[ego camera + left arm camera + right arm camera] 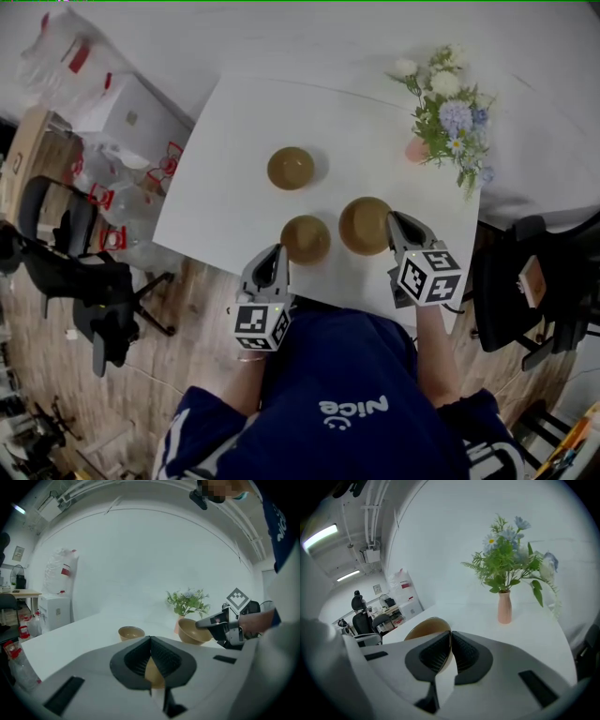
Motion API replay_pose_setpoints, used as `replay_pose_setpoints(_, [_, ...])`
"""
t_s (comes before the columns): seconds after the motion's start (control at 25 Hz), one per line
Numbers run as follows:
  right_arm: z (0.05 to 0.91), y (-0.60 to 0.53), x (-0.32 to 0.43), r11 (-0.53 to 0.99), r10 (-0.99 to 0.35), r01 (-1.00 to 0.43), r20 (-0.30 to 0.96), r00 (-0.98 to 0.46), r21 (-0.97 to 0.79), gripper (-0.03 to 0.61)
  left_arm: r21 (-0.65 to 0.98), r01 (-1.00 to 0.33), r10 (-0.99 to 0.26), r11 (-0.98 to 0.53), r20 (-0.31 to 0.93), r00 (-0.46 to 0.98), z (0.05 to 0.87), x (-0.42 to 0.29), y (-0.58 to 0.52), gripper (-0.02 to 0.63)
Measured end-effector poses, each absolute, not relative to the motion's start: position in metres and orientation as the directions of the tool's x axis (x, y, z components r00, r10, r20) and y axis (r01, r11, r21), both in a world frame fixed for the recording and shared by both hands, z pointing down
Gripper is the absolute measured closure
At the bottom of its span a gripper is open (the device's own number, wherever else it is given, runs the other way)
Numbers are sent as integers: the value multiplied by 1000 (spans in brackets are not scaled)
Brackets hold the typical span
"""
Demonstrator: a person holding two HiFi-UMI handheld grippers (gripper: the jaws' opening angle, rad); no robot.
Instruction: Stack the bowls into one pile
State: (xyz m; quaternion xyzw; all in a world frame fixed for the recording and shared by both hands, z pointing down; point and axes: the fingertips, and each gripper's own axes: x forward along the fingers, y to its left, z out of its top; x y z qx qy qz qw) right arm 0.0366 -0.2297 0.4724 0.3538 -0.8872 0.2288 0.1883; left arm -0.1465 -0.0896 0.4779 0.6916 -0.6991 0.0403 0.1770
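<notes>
1. Nearest, at the front edge of the white table (225, 187), the left gripper (277, 251) has its jaws pressed together at the tips. Nothing is pinched between them.
2. Just past those tips the near bowl (305, 238) sits upright on the table. In the left gripper view it shows as a brown patch through the slot under the closed jaws.
3. A little to the right, the right gripper (394, 223) is almost closed. It is clamped on the right-hand rim of the held bowl (364, 226), and the right gripper view shows the thin brown wall sandwiched between the ribbed pads.
4. The held bowl lies just beside the near bowl, with their rims apart. From the left gripper view it looks tilted in the grip. Whether its base is clear of the table I cannot tell.
5. Farther in, toward the table's middle, the far bowl (291, 168) stands upright by itself, well apart from the other two.
6. At the far right corner a pink vase (417, 150) holds a bunch of flowers (450, 112) in white, blue and green.
7. Off the table's left side stand a black office chair (66, 253) and, beyond it, a white cabinet (127, 117).
</notes>
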Motion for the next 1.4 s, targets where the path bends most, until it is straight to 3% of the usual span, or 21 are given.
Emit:
replay_pose_setpoints(0.72, [492,-188,-54,746,-392,-599,536,-748,-290,543,185,-976,-947,114,317,-51,485,-191,-59,597])
replay_pose_setpoints(1.4, [541,-171,-87,726,-366,-628,615,-698,-281,543,207,-969,-944,134,325,-61,499,-236,-39,596])
